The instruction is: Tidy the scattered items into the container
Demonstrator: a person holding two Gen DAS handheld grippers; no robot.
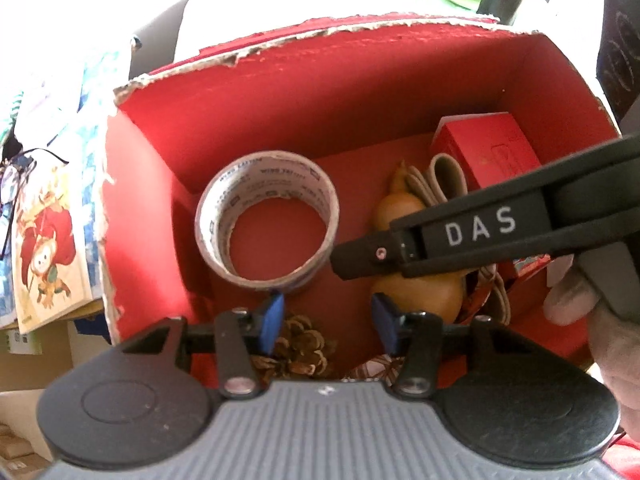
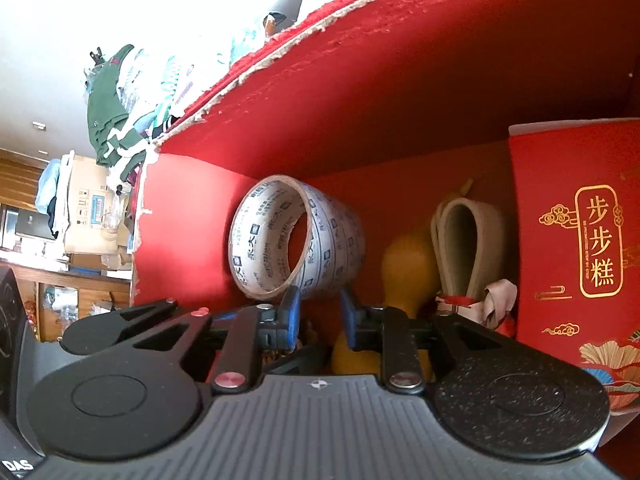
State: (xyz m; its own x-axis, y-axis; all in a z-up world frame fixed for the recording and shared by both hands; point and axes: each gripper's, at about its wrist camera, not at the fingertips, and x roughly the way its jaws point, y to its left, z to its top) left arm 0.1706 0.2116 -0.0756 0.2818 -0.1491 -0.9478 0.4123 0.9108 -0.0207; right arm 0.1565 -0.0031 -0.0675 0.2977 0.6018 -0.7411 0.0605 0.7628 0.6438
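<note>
I look down into a red cardboard box (image 1: 280, 100) with torn edges. A tape roll (image 1: 266, 220) lies on its floor beside a yellow gourd (image 1: 416, 292), a folded beige strap (image 1: 444, 178), a small red carton (image 1: 488, 152) and a pinecone (image 1: 300, 348). My left gripper (image 1: 328, 322) hangs open above the pinecone with nothing between its blue pads. My right gripper (image 1: 344, 258) reaches in from the right, its tip beside the tape roll. In the right wrist view the right gripper (image 2: 320, 318) shows a narrow empty gap, just under the tape roll (image 2: 296, 240) and left of the gourd (image 2: 408, 272).
A stack of printed cards and papers (image 1: 48, 240) lies outside the box's left wall. The red carton (image 2: 580, 240) with gold lettering stands against the right side, close to the strap (image 2: 464, 240). A hand (image 1: 576, 300) holds the right gripper's handle. Cartons and clothes (image 2: 108, 120) are further off.
</note>
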